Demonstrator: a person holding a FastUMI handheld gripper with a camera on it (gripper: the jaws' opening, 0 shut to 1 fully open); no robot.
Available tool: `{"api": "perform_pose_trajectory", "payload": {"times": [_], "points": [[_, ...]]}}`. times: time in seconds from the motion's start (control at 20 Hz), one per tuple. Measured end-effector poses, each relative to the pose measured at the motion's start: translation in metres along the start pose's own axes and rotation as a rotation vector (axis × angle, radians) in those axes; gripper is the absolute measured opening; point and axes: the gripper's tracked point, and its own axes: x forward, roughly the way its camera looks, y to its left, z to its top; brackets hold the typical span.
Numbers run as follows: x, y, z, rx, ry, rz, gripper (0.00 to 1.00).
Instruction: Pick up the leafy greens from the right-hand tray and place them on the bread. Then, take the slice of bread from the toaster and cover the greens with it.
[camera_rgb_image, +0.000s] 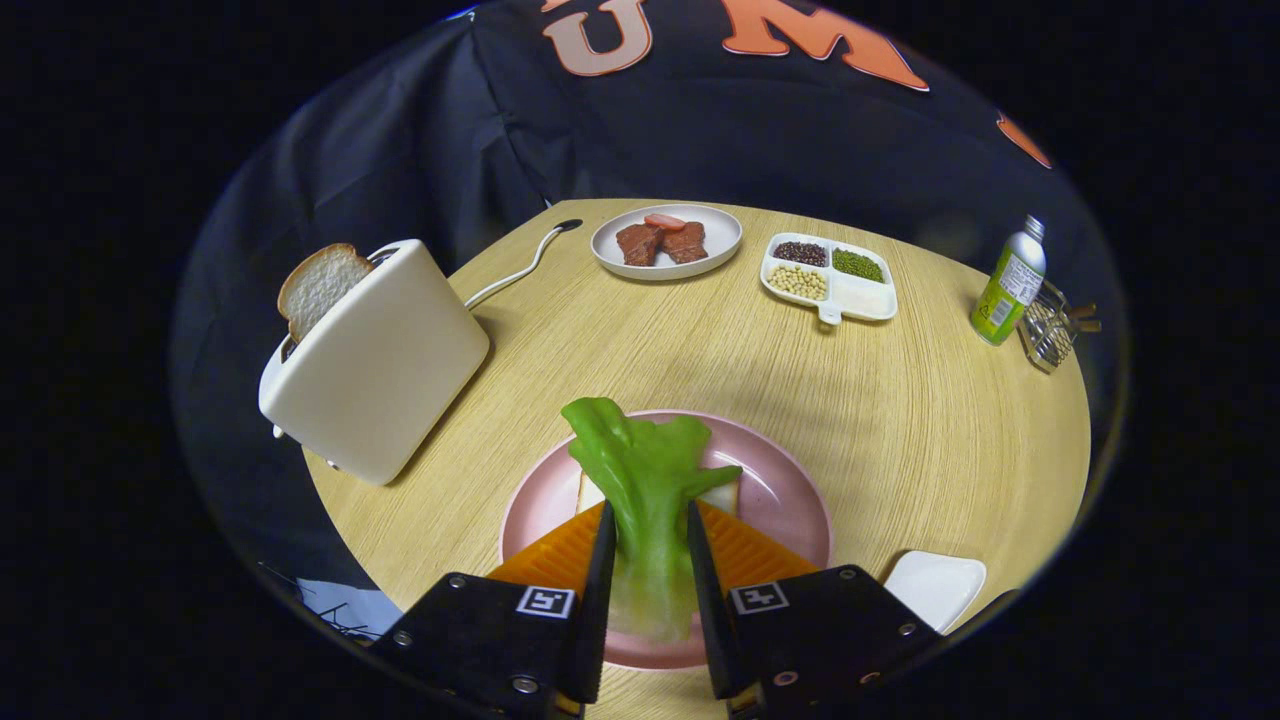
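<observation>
**Greens in grip, over the bread**

Step one, mid-carry: my gripper (648, 545) is narrowly open, both fingers pinching the leafy greens (645, 480) by the stalk, above the bread (722, 495) on the pink plate (790, 500). Next, I judge: lower, release. Toaster (375, 360) slice (320, 285) waits.

Claw (648, 540): screwed housings, square markers.

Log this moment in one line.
gripper: shut on leafy greens | over bread on pink plate | toaster slice untouched
</observation>
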Motion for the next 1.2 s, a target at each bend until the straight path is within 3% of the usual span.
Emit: {"api": "perform_pose_trajectory", "payload": {"times": [0.2,0.4,0.55,0.8,1.2], "points": [[0.003,0.001,-0.006,-0.083,0.014,-0.049,0.56],[0.010,-0.002,-0.011,-0.123,0.043,-0.102,0.61],[0.001,0.005,0.002,-0.098,0.015,-0.094,0.64],[-0.037,0.029,0.043,-0.062,-0.055,-0.058,0.83],[-0.082,0.083,0.094,-0.053,-0.082,-0.011,0.97]]}}
